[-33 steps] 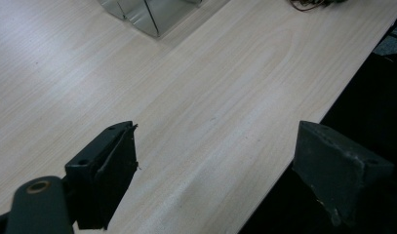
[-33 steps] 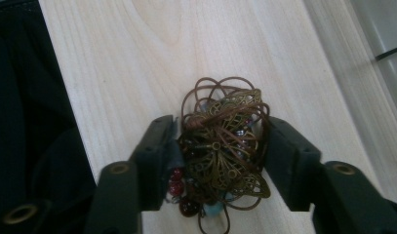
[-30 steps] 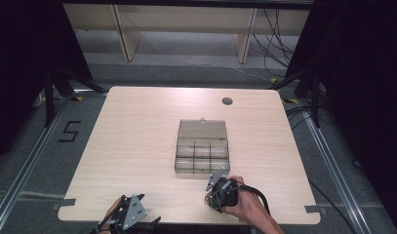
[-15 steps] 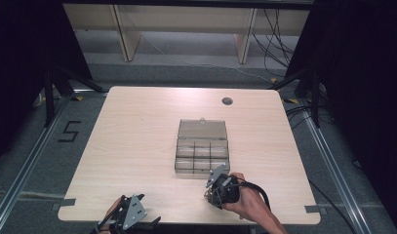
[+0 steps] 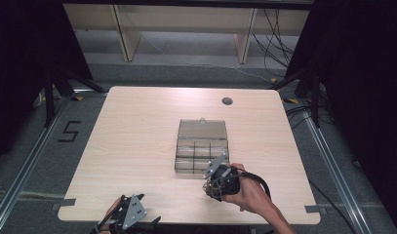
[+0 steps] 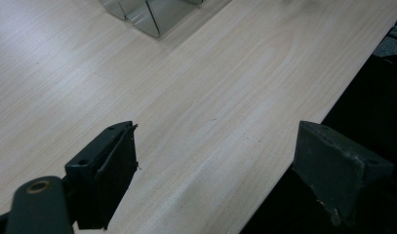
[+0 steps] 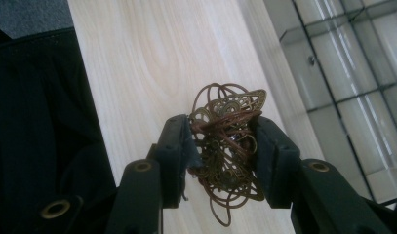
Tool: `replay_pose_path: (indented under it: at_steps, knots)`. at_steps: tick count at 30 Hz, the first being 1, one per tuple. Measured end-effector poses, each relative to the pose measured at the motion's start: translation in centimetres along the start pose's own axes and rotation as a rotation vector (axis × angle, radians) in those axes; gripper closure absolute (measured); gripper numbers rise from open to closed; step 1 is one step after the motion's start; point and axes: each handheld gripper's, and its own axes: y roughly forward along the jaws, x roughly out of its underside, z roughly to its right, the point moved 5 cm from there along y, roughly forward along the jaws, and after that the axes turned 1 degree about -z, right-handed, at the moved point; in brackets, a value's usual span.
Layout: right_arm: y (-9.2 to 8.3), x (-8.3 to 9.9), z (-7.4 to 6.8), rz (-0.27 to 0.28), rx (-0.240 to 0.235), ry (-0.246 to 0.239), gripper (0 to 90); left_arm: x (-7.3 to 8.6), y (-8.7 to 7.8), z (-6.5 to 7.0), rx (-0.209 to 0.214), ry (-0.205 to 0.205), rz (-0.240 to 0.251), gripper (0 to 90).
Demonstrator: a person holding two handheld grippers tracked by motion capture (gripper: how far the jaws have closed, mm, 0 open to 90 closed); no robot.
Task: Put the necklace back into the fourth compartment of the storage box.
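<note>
right gripper (image 7: 224,146) pinches one tangled bundle of bronze filigree pendants and thin brown cord (image 7: 228,146), held clear of the pale wooden table (image 5: 137,146), just in front of the clear plastic compartment box (image 5: 202,151) with its lid open. judged light, springy and delicate; loose cord loops hang below and may snag on the box's dividers. the dense metal middle, where it is clamped now, looks the safest hold. left gripper (image 6: 215,161) rests with fingers spread and empty, well apart from the box, at the table's near edge. count: one bundle, one box, two grippers.
</note>
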Motion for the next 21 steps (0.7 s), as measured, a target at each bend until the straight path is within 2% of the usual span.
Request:
replay_pose_path:
  at_steps: [2, 3, 4, 8, 9, 12, 13, 15, 18, 19, 20, 21]
  knots:
    - [-0.2, -0.4, 0.1, 0.01, -0.009, -0.019, 60.6, 0.0, 0.0, 0.1, 0.0, -0.008, 0.001, 15.6]
    - [-0.4, -0.6, 0.0, 0.002, -0.011, -0.009, 60.6, 0.0, 0.0, 0.1, 0.001, -0.008, 0.001, 15.6]
    - [-0.4, -0.8, 0.1, 0.008, -0.018, -0.027, 60.6, 0.0, 0.0, 0.0, 0.0, -0.008, 0.001, 15.6]
    - [-0.7, -1.3, 0.1, -0.012, -0.029, -0.013, 60.6, 0.0, 0.0, 0.0, -0.003, -0.01, 0.006, 15.7]
    - [-0.7, -1.5, 0.3, -0.005, -0.027, -0.026, 60.6, 0.0, 0.0, 0.0, -0.003, -0.009, 0.005, 15.6]
    - [-1.0, -2.1, 0.5, -0.012, -0.029, -0.02, 60.6, 0.0, 0.0, 0.0, 0.0, -0.01, 0.003, 15.6]
    - [-1.0, -2.3, 0.6, -0.007, -0.031, -0.034, 60.6, 0.0, 0.0, 0.0, 0.0, -0.014, 0.008, 15.6]
    - [-1.1, -2.3, 0.6, -0.019, -0.038, -0.027, 60.6, 0.0, 0.1, 0.0, -0.007, -0.005, 0.016, 15.6]
    - [-1.6, -3.1, 0.7, -0.024, -0.033, -0.001, 60.6, 0.0, -0.1, -0.1, 0.009, 0.0, 0.004, 15.6]
    - [-1.7, -3.6, 1.0, -0.006, -0.042, -0.03, 60.6, 0.0, 0.1, 0.1, -0.004, -0.039, 0.018, 15.6]
    - [-1.7, -3.7, 1.0, -0.004, -0.044, -0.04, 60.6, 0.0, 0.1, 0.0, -0.02, -0.029, 0.024, 15.6]
    - [-1.9, -3.9, 0.9, -0.019, -0.044, -0.011, 60.6, 0.0, 0.1, 0.0, -0.017, -0.029, 0.021, 15.6]
